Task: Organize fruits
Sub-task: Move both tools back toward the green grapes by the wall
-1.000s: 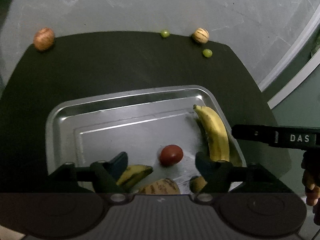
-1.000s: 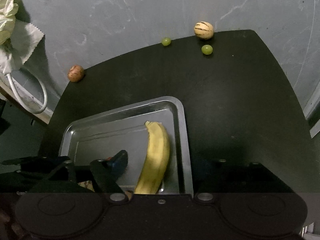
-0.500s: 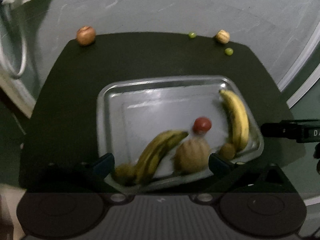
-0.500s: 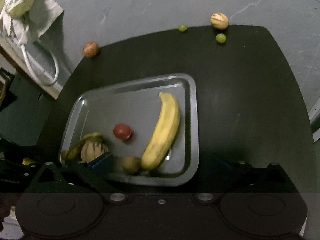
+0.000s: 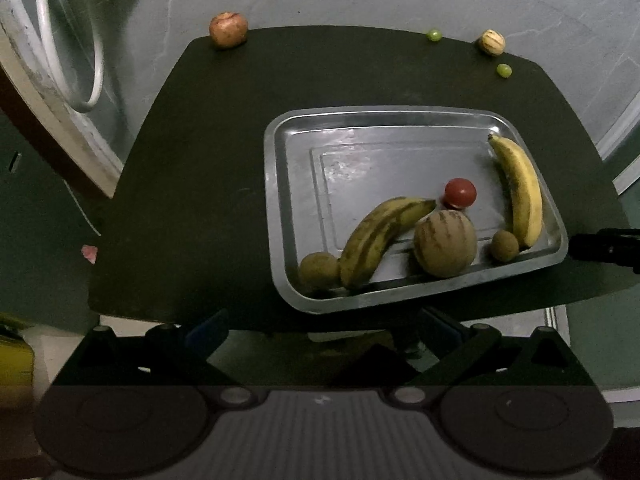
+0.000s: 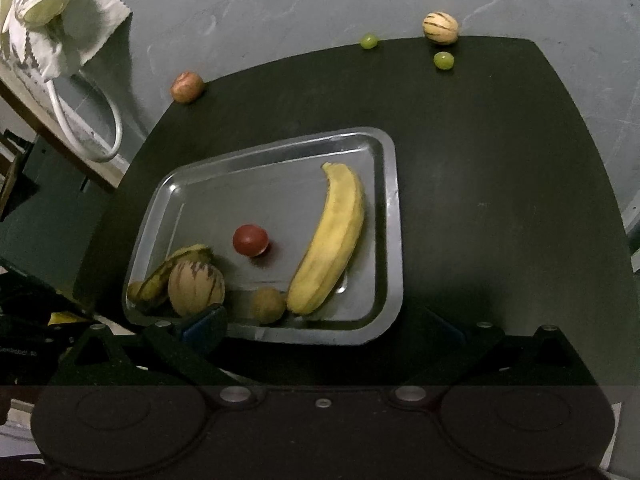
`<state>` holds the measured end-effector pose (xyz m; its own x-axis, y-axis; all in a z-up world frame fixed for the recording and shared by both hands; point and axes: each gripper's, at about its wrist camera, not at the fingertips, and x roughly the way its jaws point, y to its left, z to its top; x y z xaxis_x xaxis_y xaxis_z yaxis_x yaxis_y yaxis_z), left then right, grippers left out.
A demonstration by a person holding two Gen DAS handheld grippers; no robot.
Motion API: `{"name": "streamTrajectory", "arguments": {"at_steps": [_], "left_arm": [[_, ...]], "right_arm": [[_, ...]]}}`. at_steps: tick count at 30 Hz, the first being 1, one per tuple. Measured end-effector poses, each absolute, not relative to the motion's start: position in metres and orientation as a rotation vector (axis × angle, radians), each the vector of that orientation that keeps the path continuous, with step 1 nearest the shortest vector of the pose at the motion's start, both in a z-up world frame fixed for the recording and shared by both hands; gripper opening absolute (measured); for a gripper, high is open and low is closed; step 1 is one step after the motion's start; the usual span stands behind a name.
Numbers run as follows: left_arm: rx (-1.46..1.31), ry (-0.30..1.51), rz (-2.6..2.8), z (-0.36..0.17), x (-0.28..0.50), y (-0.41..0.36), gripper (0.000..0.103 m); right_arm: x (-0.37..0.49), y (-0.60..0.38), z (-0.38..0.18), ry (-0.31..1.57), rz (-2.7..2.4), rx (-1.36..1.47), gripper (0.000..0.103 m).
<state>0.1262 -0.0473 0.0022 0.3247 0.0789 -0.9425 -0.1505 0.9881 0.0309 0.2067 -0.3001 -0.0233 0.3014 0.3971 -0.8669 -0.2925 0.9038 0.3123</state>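
The left gripper [image 5: 320, 326] has its fingers spread wide with nothing between them, poised over the near edge of the dark desk [image 5: 200, 160], just short of the metal tray [image 5: 276, 200]. The right gripper [image 6: 324, 326] is spread equally wide and empty; its left finger [image 6: 204, 324] overlaps the tray's near rim in that view.

Inside the tray, along the near side, lie a small brown fruit [image 5: 319, 270], a green-streaked banana [image 5: 380, 236] and a striped melon [image 5: 445, 243] touching the banana's tip. A red tomato [image 5: 460, 193] sits just behind the melon. A second small brown fruit [image 5: 505, 245] rests against the lower end of a yellow banana [image 5: 520, 192] lying along the tray's right wall.

At the desk's far edge, well apart from the tray, are a reddish apple [image 5: 228, 29], two green grapes [image 5: 433, 34] [image 5: 503, 70] and a small striped melon [image 5: 492, 42].
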Motion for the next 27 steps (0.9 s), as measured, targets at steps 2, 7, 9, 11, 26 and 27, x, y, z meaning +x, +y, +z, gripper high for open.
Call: {"name": "streamTrajectory", "arguments": {"at_steps": [2, 7, 9, 11, 26, 27], "left_arm": [[-0.053, 1.237, 0.154, 0.004, 0.13, -0.048, 0.102], [-0.011, 1.246, 0.144, 0.009, 0.144, -0.051, 0.102], [0.009, 1.248, 0.134, 0.01, 0.153, -0.052, 0.102], [0.028, 1.247, 0.123, 0.011, 0.163, -0.055, 0.102], [0.108, 1.208, -0.05, 0.008, 0.29, -0.078, 0.102], [0.109, 1.202, -0.062, 0.008, 0.298, -0.08, 0.102]], "right_arm": [[0.21, -0.301, -0.023, 1.172, 0.447, 0.105, 0.102], [0.221, -0.306, -0.025, 1.159, 0.408, 0.118, 0.102], [0.226, -0.31, -0.026, 1.149, 0.384, 0.13, 0.102], [0.231, -0.315, -0.026, 1.136, 0.354, 0.141, 0.102], [0.271, -0.341, -0.027, 1.01, 0.113, 0.097, 0.102], [0.275, -0.339, -0.029, 1.008, 0.113, 0.089, 0.102]]}}
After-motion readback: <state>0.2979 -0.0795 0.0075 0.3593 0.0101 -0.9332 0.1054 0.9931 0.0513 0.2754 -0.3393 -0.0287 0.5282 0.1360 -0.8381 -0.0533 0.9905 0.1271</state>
